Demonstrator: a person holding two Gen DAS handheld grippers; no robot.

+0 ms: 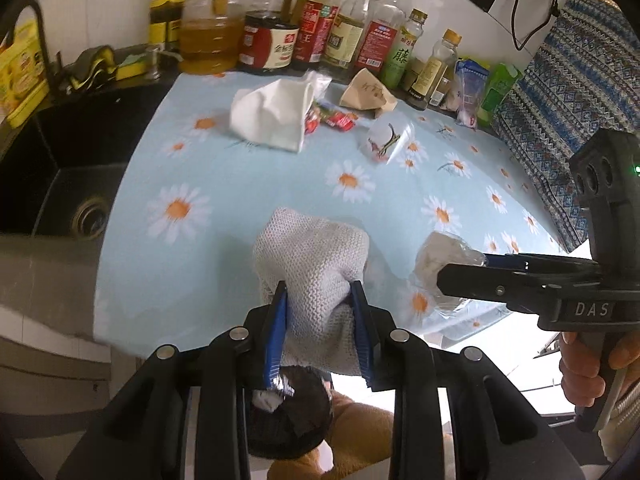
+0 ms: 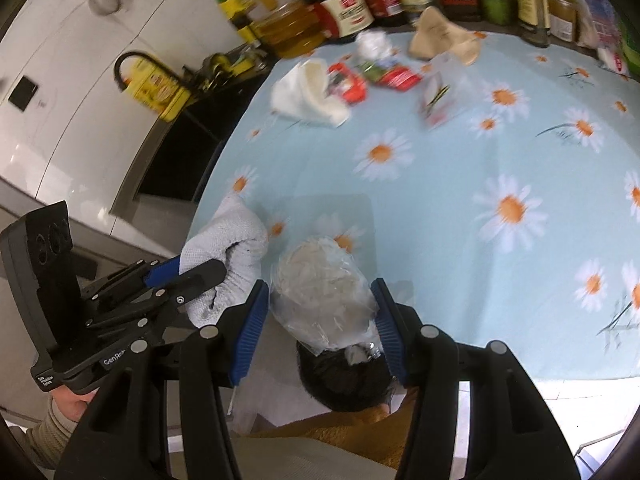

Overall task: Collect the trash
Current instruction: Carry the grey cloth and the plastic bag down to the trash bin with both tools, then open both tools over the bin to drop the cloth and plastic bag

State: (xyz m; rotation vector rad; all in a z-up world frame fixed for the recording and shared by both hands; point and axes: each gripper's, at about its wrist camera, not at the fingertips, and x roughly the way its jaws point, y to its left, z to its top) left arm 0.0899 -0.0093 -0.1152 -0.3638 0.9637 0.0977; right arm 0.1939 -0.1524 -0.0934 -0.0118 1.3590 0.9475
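My left gripper (image 1: 320,292) is shut on a white knitted cloth (image 1: 316,256) at the near edge of the daisy tablecloth (image 1: 248,176); the cloth also shows in the right wrist view (image 2: 228,248). My right gripper (image 2: 320,292) stands open around a clear plastic bag of crumpled white paper (image 2: 324,284), its pads apart from the bag's sides; the bag also shows in the left wrist view (image 1: 440,256). A black trash bin (image 2: 344,380) sits below the table edge under both grippers. Farther back lie a white napkin (image 1: 272,116), red wrappers (image 1: 332,120), a clear wrapper (image 1: 388,140) and a tan paper bag (image 1: 368,92).
A row of oil and sauce bottles (image 1: 312,28) lines the back wall. A black sink (image 1: 60,168) lies left of the table. A patterned cloth (image 1: 568,92) hangs at the right. An orange plush thing (image 1: 360,440) lies on the floor by the bin.
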